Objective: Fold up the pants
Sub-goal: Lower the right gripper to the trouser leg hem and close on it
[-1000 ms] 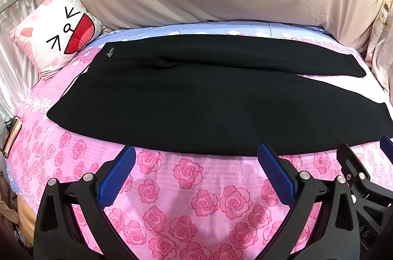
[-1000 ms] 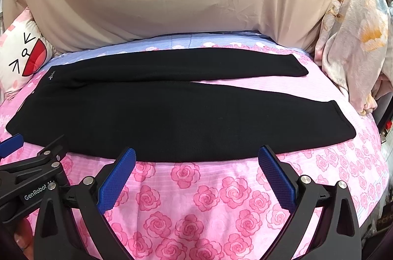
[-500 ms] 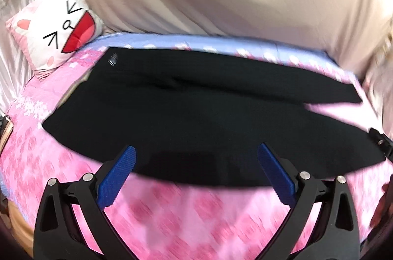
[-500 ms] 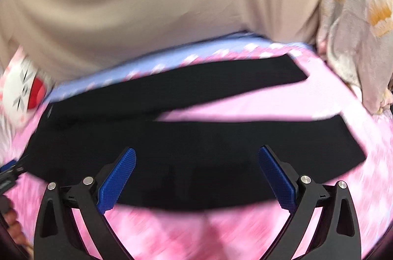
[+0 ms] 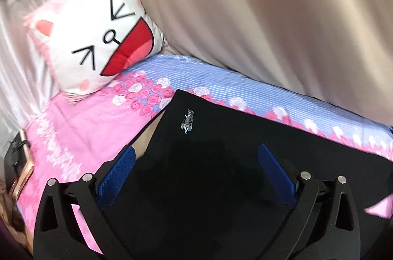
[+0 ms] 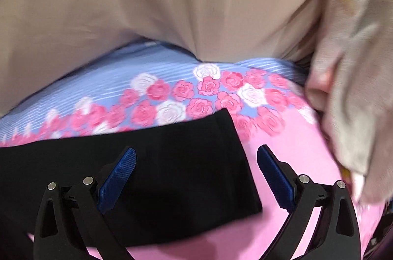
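Black pants (image 5: 221, 161) lie flat on a pink rose-print bed sheet (image 5: 81, 127). The left wrist view shows their waist end, with a small silver logo (image 5: 188, 124) near the far corner. My left gripper (image 5: 195, 176) hovers open just above that waist area, blue pads spread wide with nothing between them. In the right wrist view the far leg's cuff end (image 6: 216, 161) lies under my right gripper (image 6: 196, 177), which is also open and empty above the fabric. The middle of the pants is out of both views.
A cat-face pillow (image 5: 98, 43) leans at the bed's left end. A beige cloth (image 6: 172, 2) hangs behind the bed. A pale floral fabric (image 6: 356, 88) bunches at the right end. Dark items (image 5: 17, 161) sit past the bed's left edge.
Both grippers moved forward and apart from the near bed edge: the left to the waist end, the right to the far leg's cuff. Both stayed open.
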Tool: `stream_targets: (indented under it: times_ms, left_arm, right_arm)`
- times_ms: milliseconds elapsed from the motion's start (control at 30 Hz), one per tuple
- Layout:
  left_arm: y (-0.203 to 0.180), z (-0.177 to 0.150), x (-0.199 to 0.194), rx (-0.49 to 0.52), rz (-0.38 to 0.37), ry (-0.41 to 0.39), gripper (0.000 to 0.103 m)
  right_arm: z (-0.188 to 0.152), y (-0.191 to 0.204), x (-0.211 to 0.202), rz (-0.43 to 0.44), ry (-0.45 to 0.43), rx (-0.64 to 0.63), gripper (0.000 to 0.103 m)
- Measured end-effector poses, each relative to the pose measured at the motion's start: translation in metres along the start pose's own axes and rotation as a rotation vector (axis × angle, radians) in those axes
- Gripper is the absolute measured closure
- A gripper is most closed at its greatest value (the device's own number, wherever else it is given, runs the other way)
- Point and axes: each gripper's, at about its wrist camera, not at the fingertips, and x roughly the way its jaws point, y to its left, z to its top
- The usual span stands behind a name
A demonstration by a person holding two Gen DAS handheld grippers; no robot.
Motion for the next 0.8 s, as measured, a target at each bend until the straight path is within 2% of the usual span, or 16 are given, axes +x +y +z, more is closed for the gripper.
stream_targets:
  times_ms: [33, 67, 133, 233, 333, 400, 433, 467, 533, 567, 633, 667, 700, 800]
  left_arm:
    - [0.003, 0.006, 0.014, 0.004, 0.021, 0.01, 0.005]
    - [0.005, 0.015, 0.032, 0.002, 0.075, 0.004, 0.005]
    - [0.005, 0.023, 0.054, 0.023, 0.11, -0.008, 0.005]
    - [0.004, 0.041, 0.102, 0.067, 0.162, 0.029, 0.005]
    - [0.007, 0.051, 0.134, 0.075, 0.184, 0.044, 0.005]
    - [0.007, 0.058, 0.154, 0.075, 0.2, 0.06, 0.005]
    - [0.009, 0.061, 0.164, 0.072, 0.174, 0.085, 0.005]
    - [0.011, 0.064, 0.179, 0.063, 0.139, 0.136, 0.005]
    - [0.012, 0.066, 0.192, 0.044, 0.119, 0.171, 0.008]
    - [0.011, 0.067, 0.197, 0.044, 0.11, 0.181, 0.027]
    - [0.007, 0.066, 0.206, 0.04, 0.038, 0.233, 0.062]
    - [0.008, 0.065, 0.205, 0.023, 0.03, 0.246, 0.076]
    - [0.009, 0.066, 0.201, 0.02, 0.018, 0.239, 0.081]
    - [0.014, 0.066, 0.165, 0.026, 0.0, 0.163, 0.082]
  right_arm:
    - [0.003, -0.002, 0.008, -0.002, 0.008, -0.002, 0.007]
    - [0.007, -0.004, 0.015, 0.001, 0.013, -0.001, 0.007]
    - [0.015, -0.01, 0.032, 0.032, 0.037, 0.006, 0.007]
    - [0.018, -0.011, 0.046, 0.051, 0.049, 0.0, 0.007]
    - [0.021, -0.01, 0.042, 0.094, 0.02, -0.008, 0.034]
    - [0.021, -0.008, 0.037, 0.106, 0.016, -0.008, 0.058]
    - [0.02, -0.009, 0.035, 0.154, 0.024, 0.004, 0.073]
    - [0.019, -0.007, 0.032, 0.164, 0.022, 0.01, 0.076]
    - [0.016, 0.0, 0.026, 0.165, 0.05, -0.021, 0.083]
    - [0.014, 0.003, 0.022, 0.161, 0.042, -0.025, 0.084]
    - [0.012, 0.008, 0.016, 0.157, 0.026, -0.022, 0.085]
    - [0.009, 0.011, 0.009, 0.156, 0.013, -0.017, 0.087]
    - [0.007, 0.011, 0.003, 0.157, 0.004, -0.014, 0.088]
    - [0.008, 0.013, -0.027, 0.17, -0.051, 0.0, 0.089]
